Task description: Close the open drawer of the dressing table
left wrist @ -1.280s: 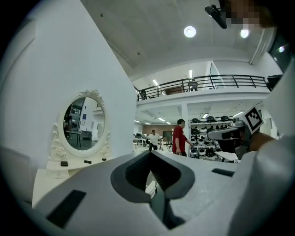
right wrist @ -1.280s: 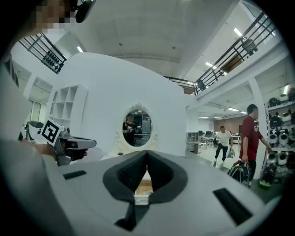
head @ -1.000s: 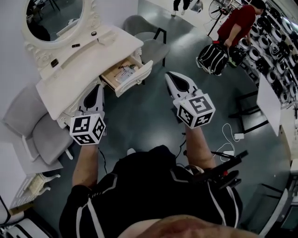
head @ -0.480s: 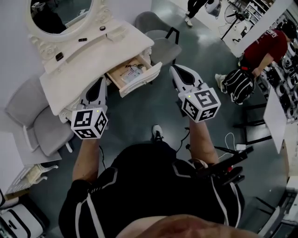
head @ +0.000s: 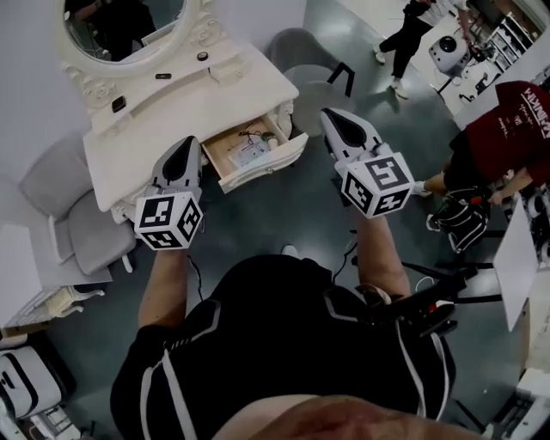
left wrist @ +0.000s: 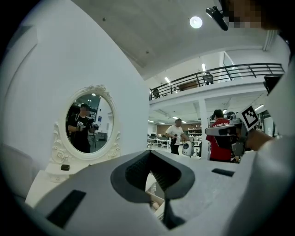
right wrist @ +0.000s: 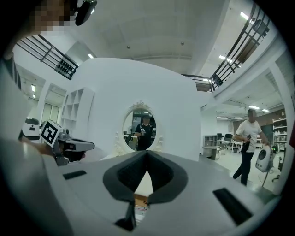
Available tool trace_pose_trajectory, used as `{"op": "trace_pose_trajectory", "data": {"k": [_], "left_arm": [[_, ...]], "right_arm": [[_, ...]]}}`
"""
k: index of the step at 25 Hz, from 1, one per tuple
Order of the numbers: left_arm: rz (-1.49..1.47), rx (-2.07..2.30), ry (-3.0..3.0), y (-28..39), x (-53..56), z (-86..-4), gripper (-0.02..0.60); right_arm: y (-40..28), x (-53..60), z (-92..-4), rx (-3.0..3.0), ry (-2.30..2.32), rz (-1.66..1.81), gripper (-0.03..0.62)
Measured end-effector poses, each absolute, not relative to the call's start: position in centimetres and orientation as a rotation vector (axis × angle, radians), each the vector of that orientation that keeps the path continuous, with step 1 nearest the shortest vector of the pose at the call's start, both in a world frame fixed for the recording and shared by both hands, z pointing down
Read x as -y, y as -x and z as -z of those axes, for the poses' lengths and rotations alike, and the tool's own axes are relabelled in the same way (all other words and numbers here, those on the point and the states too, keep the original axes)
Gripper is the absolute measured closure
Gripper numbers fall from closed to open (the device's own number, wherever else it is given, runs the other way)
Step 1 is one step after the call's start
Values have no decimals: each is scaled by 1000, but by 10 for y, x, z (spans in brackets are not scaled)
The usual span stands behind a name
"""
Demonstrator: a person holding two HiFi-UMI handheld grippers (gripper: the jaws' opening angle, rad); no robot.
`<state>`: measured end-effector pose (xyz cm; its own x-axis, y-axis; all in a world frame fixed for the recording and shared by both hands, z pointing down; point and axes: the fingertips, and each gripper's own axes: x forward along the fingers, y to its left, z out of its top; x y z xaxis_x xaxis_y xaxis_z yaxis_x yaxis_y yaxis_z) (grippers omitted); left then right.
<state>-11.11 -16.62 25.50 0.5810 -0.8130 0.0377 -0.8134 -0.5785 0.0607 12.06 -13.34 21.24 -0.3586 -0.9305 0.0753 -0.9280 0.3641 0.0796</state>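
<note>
The white dressing table with its oval mirror stands at the upper left of the head view. Its right drawer is pulled out and holds a cable and small items. My left gripper is shut and empty, its tip over the table's front edge just left of the drawer. My right gripper is also shut and empty, in the air to the right of the drawer front and apart from it. In the left gripper view the left gripper points level at the mirror. The right gripper view shows the right gripper facing the mirror, with the drawer below the jaws.
A grey chair stands behind the drawer's right side, another grey chair to the table's left. A person in red and a black backpack are at the right. Another person walks at the back.
Both grippers have moved forward toward the dressing table, still shut. The table and open drawer now lie closer under them. The drawer has not moved.
</note>
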Motion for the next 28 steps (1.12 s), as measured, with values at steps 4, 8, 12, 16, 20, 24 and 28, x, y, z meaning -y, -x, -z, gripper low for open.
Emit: {"op": "trace_pose_trajectory", "data": {"k": [4, 8, 12, 16, 20, 24, 28], "left_arm": [[-23, 1453, -2705, 91, 177, -256, 578], [-44, 1500, -2680, 73, 183, -258, 578], [-88, 1585, -2631, 62, 190, -264, 578], [-105, 1643, -2579, 54, 190, -274, 578], [-128, 1697, -2536, 52, 196, -283, 578], [-198, 1698, -2505, 58, 201, -310, 578], [-256, 1659, -2503, 64, 208, -347, 578]], "right_arm": [[-142, 153, -214, 2541, -1671, 24, 589], [-158, 167, -217, 2586, -1622, 20, 589], [-169, 181, -221, 2641, -1554, 15, 589], [-178, 196, -230, 2698, -1489, -23, 589], [-183, 218, -237, 2714, -1451, -33, 589], [-180, 231, -261, 2702, -1417, -35, 588], [-174, 250, -306, 2640, -1398, -95, 589]]}}
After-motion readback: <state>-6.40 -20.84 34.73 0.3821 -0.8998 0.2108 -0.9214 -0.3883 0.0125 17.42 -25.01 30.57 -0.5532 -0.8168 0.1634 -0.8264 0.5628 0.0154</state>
